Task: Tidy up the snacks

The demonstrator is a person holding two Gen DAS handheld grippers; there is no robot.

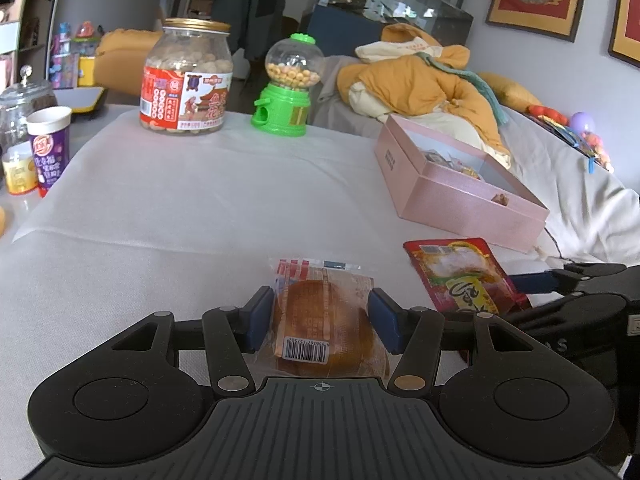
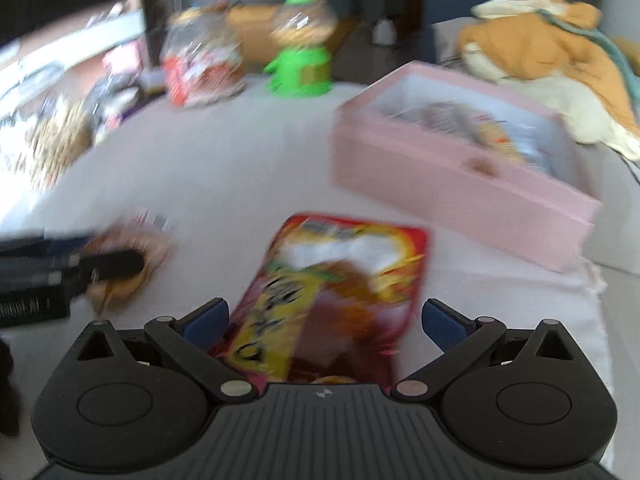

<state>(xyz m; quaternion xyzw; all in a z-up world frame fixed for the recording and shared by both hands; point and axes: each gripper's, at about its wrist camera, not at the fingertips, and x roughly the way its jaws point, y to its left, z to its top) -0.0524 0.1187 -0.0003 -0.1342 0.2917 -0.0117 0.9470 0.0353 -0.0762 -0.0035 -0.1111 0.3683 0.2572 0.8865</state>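
Observation:
A wrapped round brown cake (image 1: 326,320) lies on the white cloth between the pads of my left gripper (image 1: 322,318), whose jaws stand on either side of it, touching or nearly touching the wrapper. A red and yellow snack pouch (image 2: 332,292) lies between the wide-open jaws of my right gripper (image 2: 326,320); it also shows in the left wrist view (image 1: 464,276). An open pink box (image 1: 452,188) holding several snacks sits at the right, also seen in the blurred right wrist view (image 2: 460,184).
A big jar of round snacks (image 1: 188,76) and a green candy dispenser (image 1: 288,88) stand at the far edge. A purple cup (image 1: 50,148) and glass jar (image 1: 24,100) stand at left. An orange jacket (image 1: 432,80) lies behind the box.

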